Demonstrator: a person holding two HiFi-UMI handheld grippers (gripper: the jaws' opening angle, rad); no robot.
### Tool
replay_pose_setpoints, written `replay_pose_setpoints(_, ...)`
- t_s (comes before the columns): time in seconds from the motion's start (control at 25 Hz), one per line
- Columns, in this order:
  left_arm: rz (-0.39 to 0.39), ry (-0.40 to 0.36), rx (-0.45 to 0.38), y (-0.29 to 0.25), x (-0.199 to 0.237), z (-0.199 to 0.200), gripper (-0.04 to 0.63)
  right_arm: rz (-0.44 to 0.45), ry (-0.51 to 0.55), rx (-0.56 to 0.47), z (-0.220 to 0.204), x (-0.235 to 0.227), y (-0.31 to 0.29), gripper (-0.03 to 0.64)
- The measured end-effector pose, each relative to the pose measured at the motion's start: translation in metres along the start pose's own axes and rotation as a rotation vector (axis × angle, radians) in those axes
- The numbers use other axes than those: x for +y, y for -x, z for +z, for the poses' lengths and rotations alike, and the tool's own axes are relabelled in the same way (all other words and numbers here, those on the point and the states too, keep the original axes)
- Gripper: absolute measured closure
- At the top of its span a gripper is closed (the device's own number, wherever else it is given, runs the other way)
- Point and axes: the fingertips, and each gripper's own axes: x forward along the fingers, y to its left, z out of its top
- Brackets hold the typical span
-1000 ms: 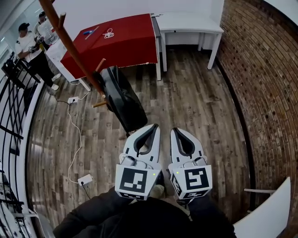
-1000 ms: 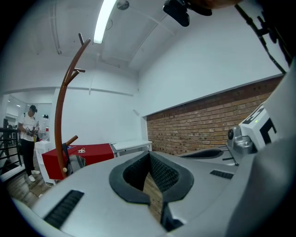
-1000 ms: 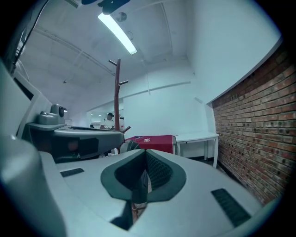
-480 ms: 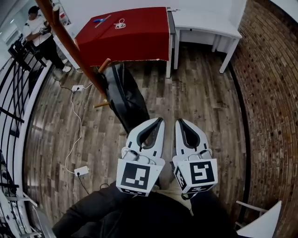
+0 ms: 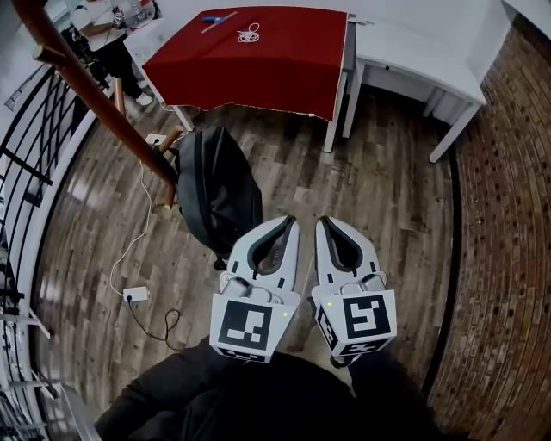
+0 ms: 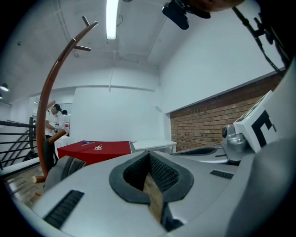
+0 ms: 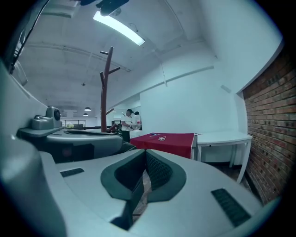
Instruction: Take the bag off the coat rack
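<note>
- The left gripper [image 5: 289, 222] is held low in front of the person, pointing out over the wooden floor [image 5: 383, 202]; its own view shows the two jaws pressed together, with nothing between them
- The right gripper [image 5: 321, 221] sits just beside it, running parallel; its jaws also meet and it holds nothing
- The bag [image 5: 217, 191], a black backpack, is on the coat rack [image 5: 95, 95]; its top sits against the brown wooden pole next to a low peg, and its body hangs down along the pole's foot; I cannot tell whether its lower end rests on the floor
- In the head view the bag lies ahead and to the left of the left gripper, near its tip; neither gripper has hold of it
- In the left gripper view the bag shows as a dark rounded shape at the left edge, beside the curving pole
- A table with a red cover [image 5: 258, 60] stands beyond the bag; a coiled white cord [image 5: 250, 34] and a small blue object [image 5: 219, 16] lie on it
- A white table [image 5: 422, 67] stands directly to the right of the red one
- A brick wall [image 5: 508, 232] runs along the right side; a black railing [image 5: 39, 146] runs along the left
- A white power adapter [image 5: 135, 295] lies on the floor left of the grippers, with a cable trailing from it
- Two people [image 7: 129, 121] stand in the background past the rack, near the red table's far end
</note>
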Motion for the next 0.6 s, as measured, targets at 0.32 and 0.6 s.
replay_pose_setpoints(0.32,0.156,0.003,0.003,-0.067,0.011,0.009,0.586,0.167,0.032,0.029,0.01,-0.046,-0.051,0.609)
replay_pose_setpoints(0.6,0.347,0.044,0.0,-0.077,0.037,0.005,0.586,0.346,0.076,0.047,0.015,-0.049,-0.084,0.609)
